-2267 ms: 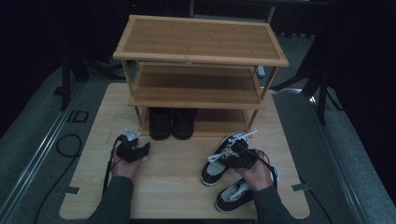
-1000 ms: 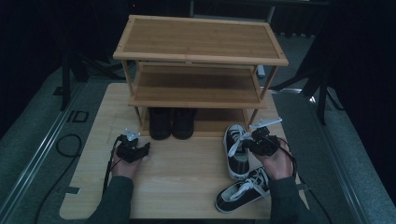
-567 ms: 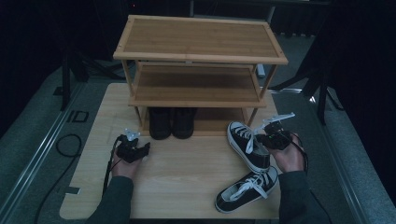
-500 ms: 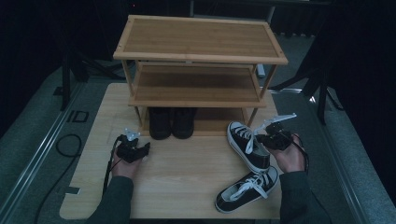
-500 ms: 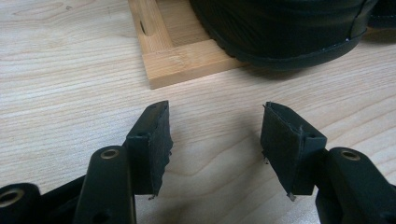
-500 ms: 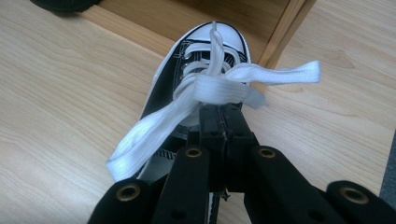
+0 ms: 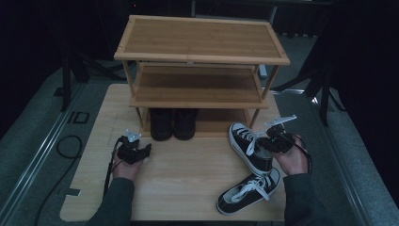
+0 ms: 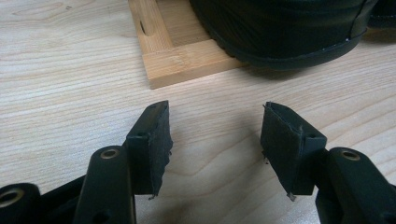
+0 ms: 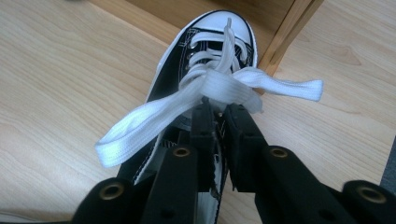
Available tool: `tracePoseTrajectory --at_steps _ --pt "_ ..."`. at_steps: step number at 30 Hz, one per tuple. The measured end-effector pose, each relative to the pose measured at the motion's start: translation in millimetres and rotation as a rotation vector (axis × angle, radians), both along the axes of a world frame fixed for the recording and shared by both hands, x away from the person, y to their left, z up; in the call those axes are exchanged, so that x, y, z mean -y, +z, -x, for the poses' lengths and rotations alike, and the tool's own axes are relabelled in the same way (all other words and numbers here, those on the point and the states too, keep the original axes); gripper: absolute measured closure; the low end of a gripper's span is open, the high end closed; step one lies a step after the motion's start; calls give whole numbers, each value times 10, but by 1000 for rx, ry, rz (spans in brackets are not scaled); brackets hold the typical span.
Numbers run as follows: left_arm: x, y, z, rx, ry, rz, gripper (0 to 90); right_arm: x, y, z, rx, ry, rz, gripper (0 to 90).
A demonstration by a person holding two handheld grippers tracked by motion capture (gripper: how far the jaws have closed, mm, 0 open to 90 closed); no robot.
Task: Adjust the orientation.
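the right gripper (image 7: 274, 141) sat at about four o'clock on the table (image 7: 188, 188), its jaws pressed together on the tongue of a black-and-white sneaker (image 7: 249, 148), just under the white laces (image 9: 210, 91). that sneaker's toe pointed toward twelve o'clock, close to the front right leg of the wooden shoe rack (image 7: 200, 56). a second sneaker (image 7: 248, 190) lay at five o'clock, just beside the held one. the left gripper (image 7: 134, 151) rested at eight o'clock with its jaws spread apart over bare wood, holding nothing. a pair of black shoes (image 7: 173, 123) stood on the rack's bottom shelf, at one o'clock from that gripper.
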State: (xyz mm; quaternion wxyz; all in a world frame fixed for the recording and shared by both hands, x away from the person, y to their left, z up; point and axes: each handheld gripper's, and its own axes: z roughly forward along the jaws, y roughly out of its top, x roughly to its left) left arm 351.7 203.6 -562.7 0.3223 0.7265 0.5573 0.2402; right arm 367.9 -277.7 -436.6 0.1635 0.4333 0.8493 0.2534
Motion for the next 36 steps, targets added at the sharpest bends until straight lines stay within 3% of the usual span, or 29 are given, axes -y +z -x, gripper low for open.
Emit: tracePoseTrajectory --at_steps 8,13,17,23,30,36 --pt "0 0 0 0 -2 1 427 -54 32 19 20 -22 69 776" --pt "0 0 0 0 -2 1 426 -39 36 12 16 -35 60 750" --pt "0 0 0 0 -2 1 426 -35 22 18 7 -22 68 748" --pt "2 -1 9 0 -3 1 426 -106 -16 50 -24 6 135 716" --pt "0 0 15 -2 -6 -1 426 -128 -123 -135 -73 -14 178 763" --pt "2 0 14 -1 -4 1 426 -124 -209 -246 -97 -17 157 843"
